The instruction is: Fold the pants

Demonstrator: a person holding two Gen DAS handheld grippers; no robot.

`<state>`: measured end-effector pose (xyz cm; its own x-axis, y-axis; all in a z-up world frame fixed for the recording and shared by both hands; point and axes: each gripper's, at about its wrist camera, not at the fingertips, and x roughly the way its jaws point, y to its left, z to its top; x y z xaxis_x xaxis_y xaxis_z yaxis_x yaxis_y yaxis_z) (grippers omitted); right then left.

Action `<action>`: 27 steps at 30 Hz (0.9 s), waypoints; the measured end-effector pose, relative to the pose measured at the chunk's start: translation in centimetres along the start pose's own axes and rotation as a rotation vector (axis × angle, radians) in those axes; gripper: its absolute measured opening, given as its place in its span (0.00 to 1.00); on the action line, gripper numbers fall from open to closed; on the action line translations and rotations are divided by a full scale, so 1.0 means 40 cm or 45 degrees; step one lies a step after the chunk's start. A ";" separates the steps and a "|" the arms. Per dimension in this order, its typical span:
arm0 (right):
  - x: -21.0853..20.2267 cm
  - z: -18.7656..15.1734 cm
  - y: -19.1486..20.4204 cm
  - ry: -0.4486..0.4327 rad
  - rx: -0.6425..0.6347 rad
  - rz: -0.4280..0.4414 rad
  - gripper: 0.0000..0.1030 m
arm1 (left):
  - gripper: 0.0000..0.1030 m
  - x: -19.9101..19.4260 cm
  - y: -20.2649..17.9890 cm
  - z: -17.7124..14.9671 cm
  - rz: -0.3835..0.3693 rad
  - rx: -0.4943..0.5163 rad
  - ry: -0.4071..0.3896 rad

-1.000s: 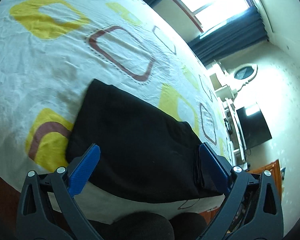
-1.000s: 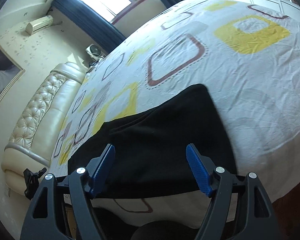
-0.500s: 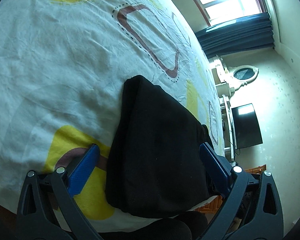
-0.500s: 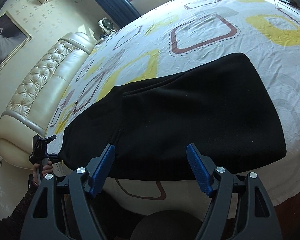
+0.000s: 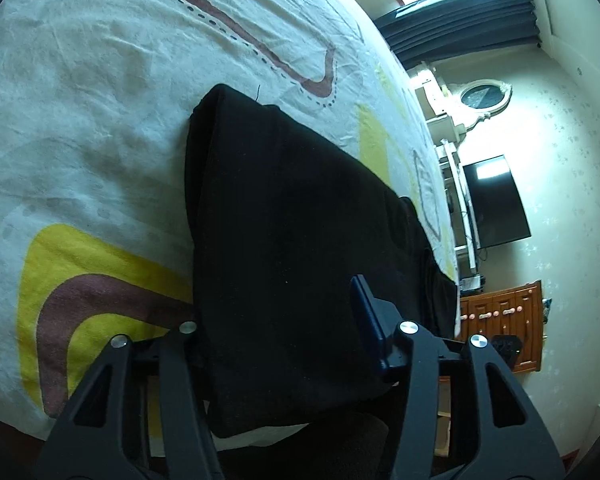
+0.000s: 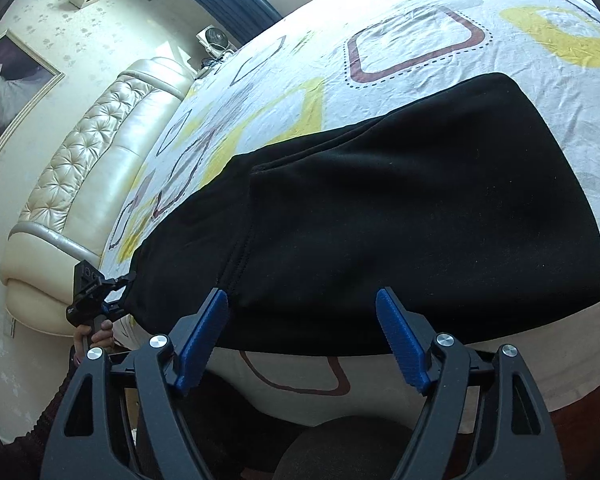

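Our left hand-held gripper is closing on the near edge of the black soft fabric pants lying on the patterned bed sheet; the right hand-held gripper hovers wide, empty. We should pinch every layer before lifting.

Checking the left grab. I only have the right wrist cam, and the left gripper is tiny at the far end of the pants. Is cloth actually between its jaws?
Observer: Yes. In the left wrist view the left gripper is closing with the edge of the pants between its jaws. The cloth there looks flat, not pinched yet.
Operator: Both pads visible?
Observer: No. One blue pad shows against the cloth. The other finger's tip is hidden behind the fabric.
Operator: Single layer at that end?
Observer: No. It's already folded, and stacked layer edges show along its right side in that view.
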<state>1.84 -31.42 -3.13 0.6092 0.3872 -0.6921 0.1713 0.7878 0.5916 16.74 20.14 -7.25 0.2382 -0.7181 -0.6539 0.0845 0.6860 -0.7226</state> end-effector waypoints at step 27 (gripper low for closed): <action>-0.083 0.017 -0.014 -0.148 0.081 -0.006 0.74 | 0.14 0.031 -0.691 -0.013 -0.080 0.403 -0.019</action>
<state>0.26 -33.47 -0.90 0.6931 0.3226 -0.6447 0.2210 0.7562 0.6159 14.18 0.21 11.78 0.2371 -0.7600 -0.6051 0.3955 0.6444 -0.6544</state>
